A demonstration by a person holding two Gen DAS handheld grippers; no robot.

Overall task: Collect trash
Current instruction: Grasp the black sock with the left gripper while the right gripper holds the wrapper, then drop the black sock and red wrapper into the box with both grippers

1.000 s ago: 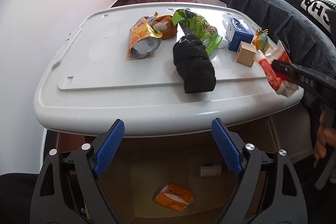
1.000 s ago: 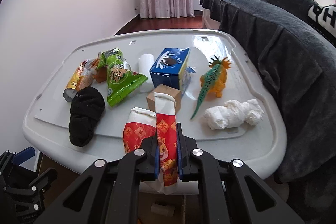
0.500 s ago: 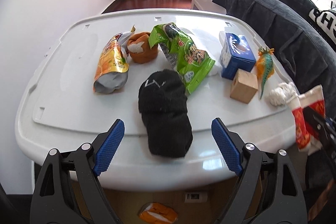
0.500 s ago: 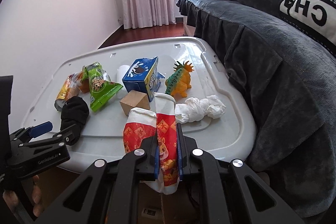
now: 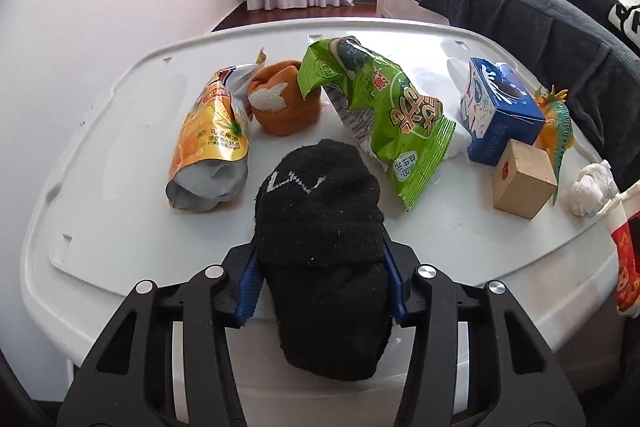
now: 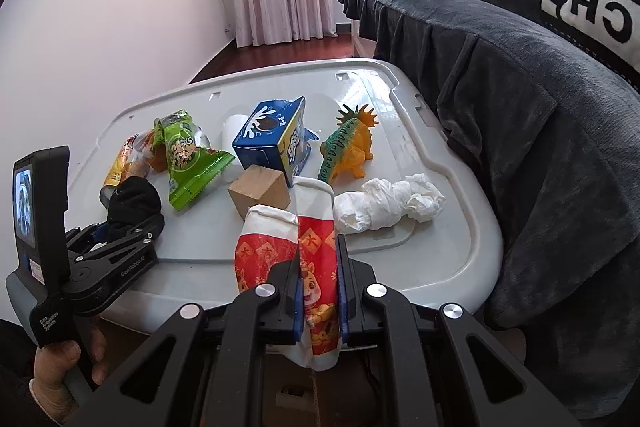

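Left wrist view: left gripper (image 5: 320, 281) now down at the near edge of the white lid (image 5: 100, 195), where a second ago it hung short of the edge, looking at the floor below it. Jaws, wide apart half a second ago, have just been closing and now sit against both sides of the black sock (image 5: 320, 247), blue pads pressed into the knit. Sock in the same spot on the lid, near end hanging over the rim. Behind it, unmoved: yellow snack bag (image 5: 208, 147), orange sock (image 5: 284, 103), green snack bag (image 5: 384, 115), blue carton (image 5: 500, 115), wooden block (image 5: 522, 183), toy dinosaur (image 5: 558, 131), crumpled tissue (image 5: 592, 191). At the right edge, a slice of the red-and-white sock (image 5: 626, 255).

Right wrist view: right gripper (image 6: 319, 297) much as before, jaws clamped tight on the red-and-white sock (image 6: 316, 251), held off the near rim of the lid (image 6: 440, 267) with the cuff standing up above the fingers. Left gripper (image 6: 120, 231) at lower left, further onto the lid than half a second ago, fingers around the black sock (image 6: 134, 201). A hand (image 6: 60, 375) on its handle.
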